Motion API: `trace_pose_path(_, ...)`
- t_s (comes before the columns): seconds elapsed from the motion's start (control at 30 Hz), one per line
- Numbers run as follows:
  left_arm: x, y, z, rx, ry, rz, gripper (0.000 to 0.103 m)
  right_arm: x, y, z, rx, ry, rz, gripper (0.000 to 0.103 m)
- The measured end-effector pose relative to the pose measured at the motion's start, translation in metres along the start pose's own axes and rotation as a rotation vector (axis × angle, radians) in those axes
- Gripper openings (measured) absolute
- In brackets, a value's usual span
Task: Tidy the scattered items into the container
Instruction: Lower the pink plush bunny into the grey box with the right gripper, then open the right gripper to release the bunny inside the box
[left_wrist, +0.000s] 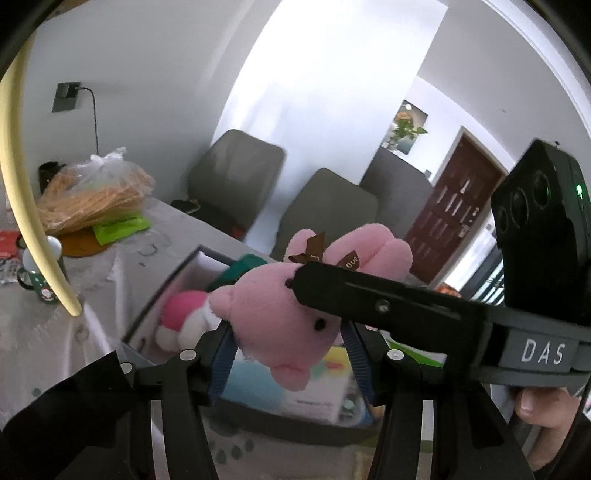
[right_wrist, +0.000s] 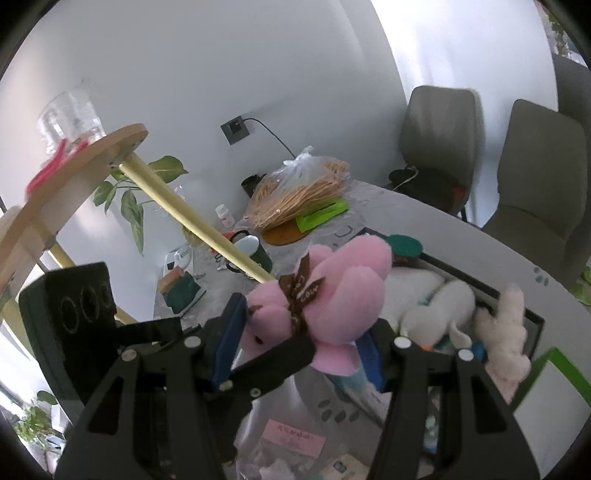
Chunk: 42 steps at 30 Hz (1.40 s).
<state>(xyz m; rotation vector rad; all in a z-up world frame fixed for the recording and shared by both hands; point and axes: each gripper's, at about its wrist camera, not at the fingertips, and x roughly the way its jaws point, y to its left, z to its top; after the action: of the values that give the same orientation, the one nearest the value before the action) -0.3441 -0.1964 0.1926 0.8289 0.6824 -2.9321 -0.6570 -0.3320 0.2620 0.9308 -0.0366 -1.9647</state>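
Note:
A pink plush rabbit with brown bows is held in the air above the open box. My left gripper has its blue pads on both sides of the rabbit's head. My right gripper is shut on the same pink rabbit, and one of its black fingers crosses the rabbit in the left wrist view. The box holds a pink-and-white plush, a white plush, a cream rabbit plush and a teal lid.
A bag of straw-coloured strands sits at the table's far end on a green sheet. A green mug stands by a yellow stand leg. Grey chairs line the far side. A clear packet lies near.

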Motion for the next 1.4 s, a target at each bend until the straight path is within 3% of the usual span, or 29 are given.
trace_pose_path(0.23, 0.023, 0.032, 0.004, -0.072, 0.001, 0.073, 0.055, 0.05, -0.002, 0.019, -0.002, 0.065, 0.018, 0.059)
trace_pose_path(0.6, 0.064, 0.059, -0.013, -0.152, 0.055, 0.163, 0.055, 0.116, -0.022, 0.017, 0.001, 0.191, -0.032, 0.062)
trace_pose_path(0.67, 0.066, 0.061, -0.014, -0.159, 0.062, 0.158, 0.055, 0.122, -0.025, 0.015, 0.013, 0.198, -0.033, 0.069)
trace_pose_path(0.77, 0.071, 0.062, -0.015, -0.153, 0.089, 0.184, 0.055, 0.128, -0.028, 0.013, 0.029, 0.203, -0.061, 0.082)
trace_pose_path(0.87, 0.073, 0.066, -0.018, -0.172, 0.098, 0.221, 0.055, 0.134, -0.03, 0.011, 0.035, 0.221, -0.077, 0.089)
trace_pose_path(0.93, 0.076, 0.072, -0.02, -0.199, 0.113, 0.241, 0.067, 0.134, -0.031, 0.01, 0.038, 0.214, -0.095, 0.096)
trace_pose_path(0.97, 0.079, 0.077, -0.021, -0.224, 0.128, 0.249, 0.08, 0.132, -0.032, 0.009, 0.042, 0.207, -0.094, 0.098)
trace_pose_path(1.03, 0.078, 0.081, -0.023, -0.244, 0.123, 0.243, 0.082, 0.128, -0.037, 0.01, 0.066, 0.191, -0.096, 0.103)
trace_pose_path(1.23, 0.061, 0.084, -0.022, -0.309, 0.088, 0.23, 0.083, 0.115, -0.048, 0.009, 0.128, 0.167, -0.102, 0.103)
trace_pose_path(1.4, 0.046, 0.096, -0.024, -0.42, 0.06, 0.17, 0.083, 0.102, -0.055, 0.007, 0.178, 0.139, -0.099, 0.103)
